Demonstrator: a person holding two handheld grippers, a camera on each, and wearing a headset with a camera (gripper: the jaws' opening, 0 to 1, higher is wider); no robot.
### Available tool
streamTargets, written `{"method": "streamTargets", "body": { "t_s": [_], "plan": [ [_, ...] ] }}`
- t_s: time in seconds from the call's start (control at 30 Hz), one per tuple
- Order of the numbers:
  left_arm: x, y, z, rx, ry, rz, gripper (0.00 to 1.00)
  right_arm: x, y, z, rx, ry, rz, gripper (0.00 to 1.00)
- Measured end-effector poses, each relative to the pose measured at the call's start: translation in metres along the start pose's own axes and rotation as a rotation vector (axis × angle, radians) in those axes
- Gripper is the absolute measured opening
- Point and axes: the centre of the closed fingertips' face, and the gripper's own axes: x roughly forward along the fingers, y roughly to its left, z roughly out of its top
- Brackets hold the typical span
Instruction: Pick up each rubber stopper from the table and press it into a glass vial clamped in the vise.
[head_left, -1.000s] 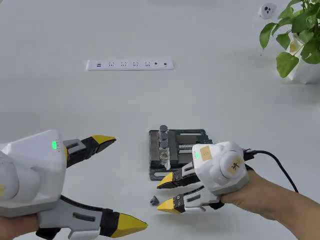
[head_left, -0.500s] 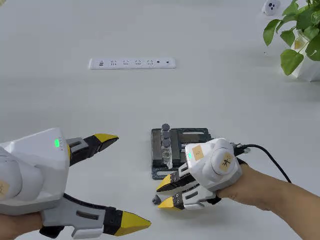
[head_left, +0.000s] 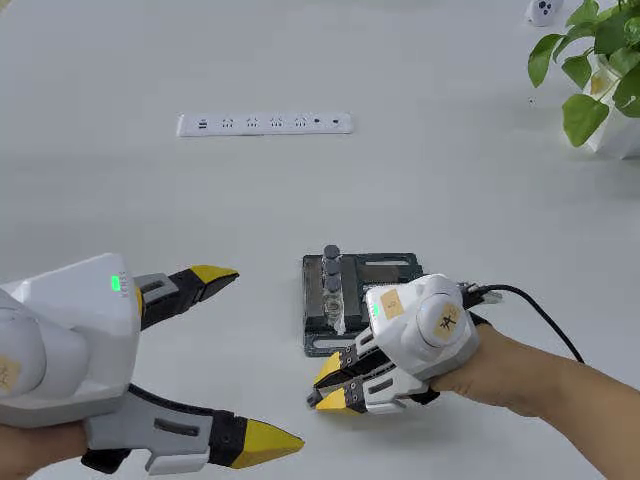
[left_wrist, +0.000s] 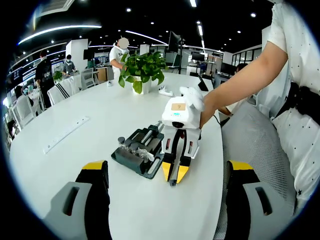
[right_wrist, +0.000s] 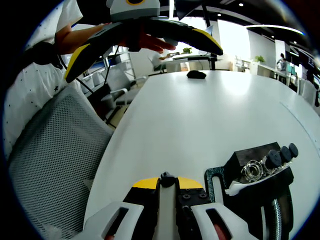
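White table (head_left: 450, 180), open-plan office behind: vise (head_left: 385, 272) clamping row of vials (head_left: 331, 285), three capped. Just before vise, right gripper (head_left: 322, 388) clenched on rubber stopper (right_wrist: 167, 179). Left of vise, left gripper (head_left: 266, 356), jaws spread wide.

Bright, even light from ceiling lamps (left_wrist: 129, 9) leaves only faint soft shadows and mild glare on the white table (head_left: 450, 180), everything sharp, both gripper views bulging toward their edges.
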Motion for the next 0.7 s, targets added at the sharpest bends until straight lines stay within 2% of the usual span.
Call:
{"method": "streamTargets", "body": {
  "t_s": [0.13,0.3,0.47,0.7],
  "plan": [
    [0.000,0.000,0.001,0.002,-0.003,-0.001,0.98,0.000,0.000,0.000,0.013,-0.009,-0.009,0.07],
    [0.001,0.000,0.001,0.003,-0.005,-0.003,0.96,-0.014,0.000,0.008,0.037,-0.055,-0.054,0.07],
    [0.003,-0.002,0.010,0.003,-0.030,-0.007,0.95,-0.040,-0.001,0.021,0.041,-0.112,-0.125,0.07],
    [0.006,-0.004,0.025,0.016,-0.060,-0.010,0.92,-0.077,0.006,0.039,0.035,-0.177,-0.213,0.07]
  ]
}}
